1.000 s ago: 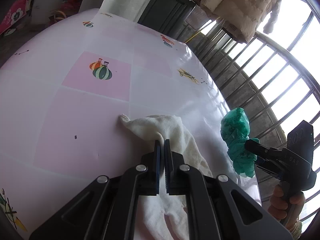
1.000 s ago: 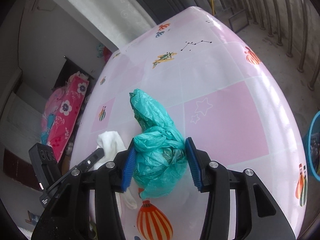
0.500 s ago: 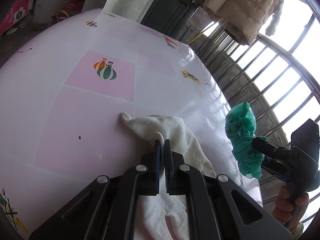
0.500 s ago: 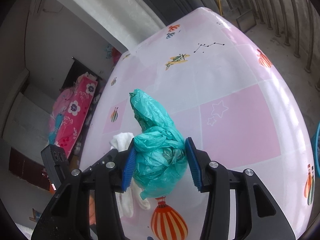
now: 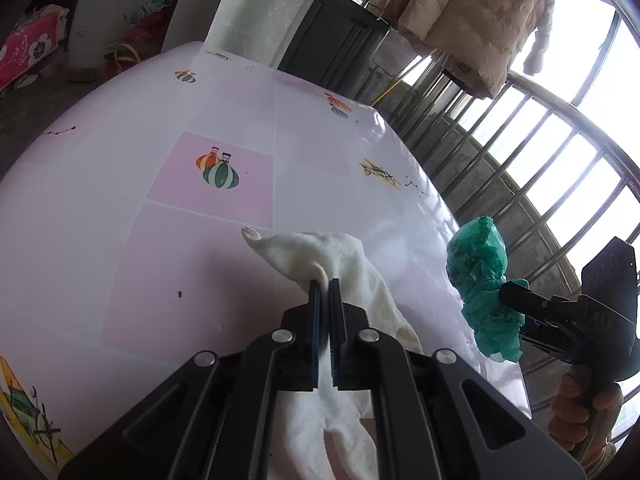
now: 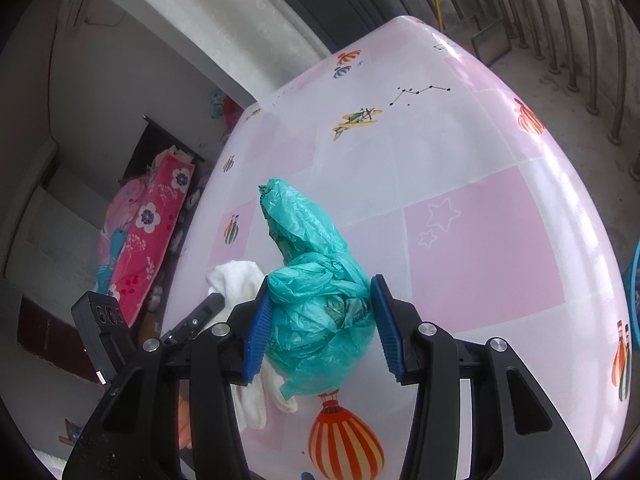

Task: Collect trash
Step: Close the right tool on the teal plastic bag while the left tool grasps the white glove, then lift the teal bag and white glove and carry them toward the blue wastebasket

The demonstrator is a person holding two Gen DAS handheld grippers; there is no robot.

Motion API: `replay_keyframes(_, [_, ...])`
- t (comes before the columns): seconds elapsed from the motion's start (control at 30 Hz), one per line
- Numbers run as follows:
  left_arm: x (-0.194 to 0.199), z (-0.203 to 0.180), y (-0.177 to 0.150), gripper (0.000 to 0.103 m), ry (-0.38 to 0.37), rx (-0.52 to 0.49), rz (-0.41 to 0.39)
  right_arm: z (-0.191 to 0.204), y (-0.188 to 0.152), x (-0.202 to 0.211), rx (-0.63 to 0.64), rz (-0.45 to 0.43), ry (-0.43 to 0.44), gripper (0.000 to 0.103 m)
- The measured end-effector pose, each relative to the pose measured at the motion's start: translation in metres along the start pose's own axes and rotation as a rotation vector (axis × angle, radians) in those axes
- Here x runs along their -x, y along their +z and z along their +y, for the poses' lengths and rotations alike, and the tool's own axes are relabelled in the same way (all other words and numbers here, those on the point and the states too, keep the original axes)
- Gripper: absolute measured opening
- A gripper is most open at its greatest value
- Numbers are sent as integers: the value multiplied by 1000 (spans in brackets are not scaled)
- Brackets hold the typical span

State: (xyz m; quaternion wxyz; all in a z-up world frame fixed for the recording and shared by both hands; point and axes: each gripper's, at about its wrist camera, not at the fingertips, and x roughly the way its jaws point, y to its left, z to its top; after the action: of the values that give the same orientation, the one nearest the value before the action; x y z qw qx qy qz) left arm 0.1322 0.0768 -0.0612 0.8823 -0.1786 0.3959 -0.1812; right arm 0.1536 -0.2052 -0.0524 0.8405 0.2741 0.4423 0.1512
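Only legible text is raised lettering "DAS" on the black body of the right claw (image 5: 510,294) seen from the left wrist view; markings above it on the housing too faint to read, nothing else readable.

Green bag (image 5: 482,286) in right gripper (image 5: 510,298) slightly higher and farther right in the left wrist view.

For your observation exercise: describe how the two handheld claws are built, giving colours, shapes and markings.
Both claws, left claw and right claw, are black, angular frames with silver round bolts and ribbed blue pads inside the fingers. The right claw's boxy black body shows faint embossed lettering above a pistol-style handle.
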Motion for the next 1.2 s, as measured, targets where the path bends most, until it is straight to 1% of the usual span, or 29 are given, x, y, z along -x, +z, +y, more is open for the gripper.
replay_keyframes(0.17, [1,-3,3,3,0,-15,-9,-3,-3,-3,-16,7,-6,45])
replay_keyframes(0.43, [8,-17,8,3,7,-67,-41,-5,1,-5,-30,6,-1,45])
replay_keyframes(0.73, [13,-35,10,3,-1,-117,-52,-11,-2,4,-36,-4,10,45])
replay_keyframes(1.2, [30,-53,10,3,16,-184,-101,-18,-4,21,-44,-31,36,45])
